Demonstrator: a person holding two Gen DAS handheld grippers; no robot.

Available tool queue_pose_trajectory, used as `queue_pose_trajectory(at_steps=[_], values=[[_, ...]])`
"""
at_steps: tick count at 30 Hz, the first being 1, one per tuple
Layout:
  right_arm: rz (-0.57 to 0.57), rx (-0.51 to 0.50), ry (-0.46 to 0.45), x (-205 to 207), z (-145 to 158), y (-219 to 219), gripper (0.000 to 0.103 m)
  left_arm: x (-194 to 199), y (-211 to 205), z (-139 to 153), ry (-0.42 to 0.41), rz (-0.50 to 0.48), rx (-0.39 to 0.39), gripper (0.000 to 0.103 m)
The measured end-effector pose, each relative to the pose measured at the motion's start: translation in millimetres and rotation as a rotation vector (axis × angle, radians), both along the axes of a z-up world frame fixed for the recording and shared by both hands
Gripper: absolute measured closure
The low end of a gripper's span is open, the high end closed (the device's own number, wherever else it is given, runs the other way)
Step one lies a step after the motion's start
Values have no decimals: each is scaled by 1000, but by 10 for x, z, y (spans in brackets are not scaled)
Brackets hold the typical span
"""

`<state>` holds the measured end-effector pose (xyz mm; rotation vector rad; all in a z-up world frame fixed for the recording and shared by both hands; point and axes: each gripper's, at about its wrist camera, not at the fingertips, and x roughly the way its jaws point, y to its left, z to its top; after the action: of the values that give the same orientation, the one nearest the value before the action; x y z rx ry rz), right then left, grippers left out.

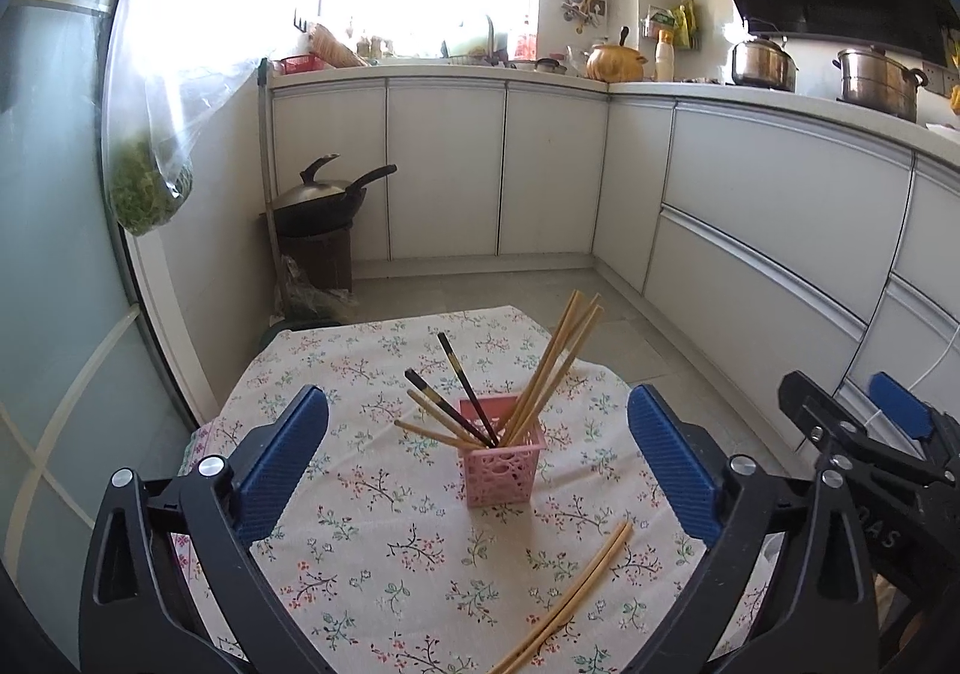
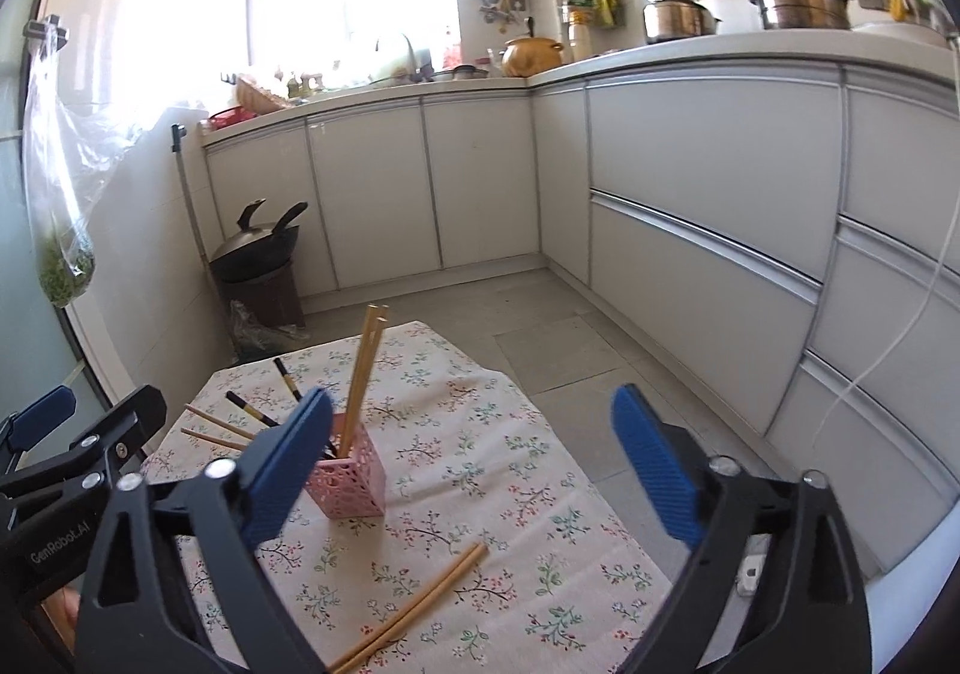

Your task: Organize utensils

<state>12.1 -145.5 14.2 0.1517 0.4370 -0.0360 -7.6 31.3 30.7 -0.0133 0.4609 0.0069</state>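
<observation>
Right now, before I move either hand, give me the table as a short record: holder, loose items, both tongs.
holder: pink basket, upright on the floral tablecloth
in holder: light wooden chopsticks and dark chopsticks, leaning out
loose: one wooden chopstick pair lying flat on the cloth, nearer the cameras than the basket
left tongs: open, empty
right tongs: open, empty
remaining: loose pair not yet in the basket

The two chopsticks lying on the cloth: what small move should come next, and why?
Probably lower the right claw onto the loose chopsticks. They lie flat on the cloth, in front of the pink basket that holds the others, and both claws, the left claw too, are open and empty.
</observation>
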Motion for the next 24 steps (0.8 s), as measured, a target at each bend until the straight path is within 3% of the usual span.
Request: queue_pose_trajectory(at_steps=[4,7,10,14,19,24], values=[[-27,3,69,-17,-148,-153,6,67,-71,-94,41,-19,22,7],[-41,18,122,-71,-304,-285,6,197,-131,-236,123,-59,28,7],[-59,45,201,-133,-540,-455,6,395,-209,-487,279,-129,13,7],[-70,144,358,-109,-843,-690,6,545,-365,-797,422,-188,20,7],[-98,236,398,-102,-946,-871,6,697,-662,-1202,578,-267,67,7],[-89,324,475,-55,-1084,-980,6,940,-841,-1492,713,-299,54,7]])
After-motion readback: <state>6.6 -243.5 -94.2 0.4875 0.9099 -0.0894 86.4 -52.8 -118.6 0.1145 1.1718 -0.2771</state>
